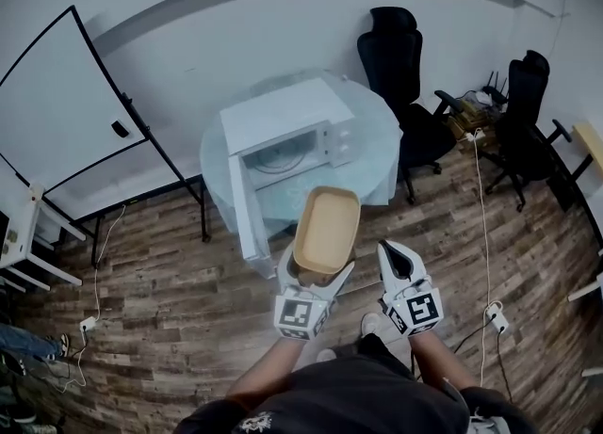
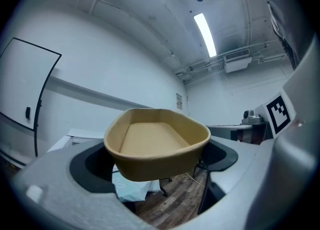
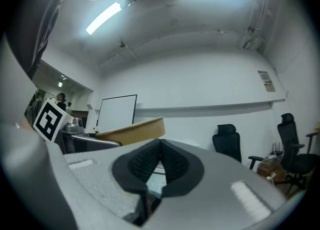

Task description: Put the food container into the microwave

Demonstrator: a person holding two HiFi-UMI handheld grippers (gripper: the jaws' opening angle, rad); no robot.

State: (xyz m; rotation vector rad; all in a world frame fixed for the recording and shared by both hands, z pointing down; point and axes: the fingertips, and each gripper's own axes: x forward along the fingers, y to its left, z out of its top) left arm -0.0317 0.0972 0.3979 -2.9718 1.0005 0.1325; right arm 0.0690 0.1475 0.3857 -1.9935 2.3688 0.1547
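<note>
An empty tan food container (image 1: 327,229) is held up in the air in front of me, with my left gripper (image 1: 315,279) shut on its near end. In the left gripper view the food container (image 2: 157,141) sits between the two grey jaws, its open side up. A white microwave (image 1: 285,131) stands on a round glass table (image 1: 377,168) beyond it, its door (image 1: 247,217) swung open toward me. My right gripper (image 1: 394,255) hangs to the right of the container, shut and empty, pads (image 3: 172,163) pressed together. The container's edge (image 3: 131,132) shows at its left.
A whiteboard on a stand (image 1: 66,112) is at the left. Two black office chairs (image 1: 405,84) (image 1: 524,112) stand at the right, with a cable and power strip (image 1: 495,319) on the wood floor. A white desk edge (image 1: 24,234) is at the far left.
</note>
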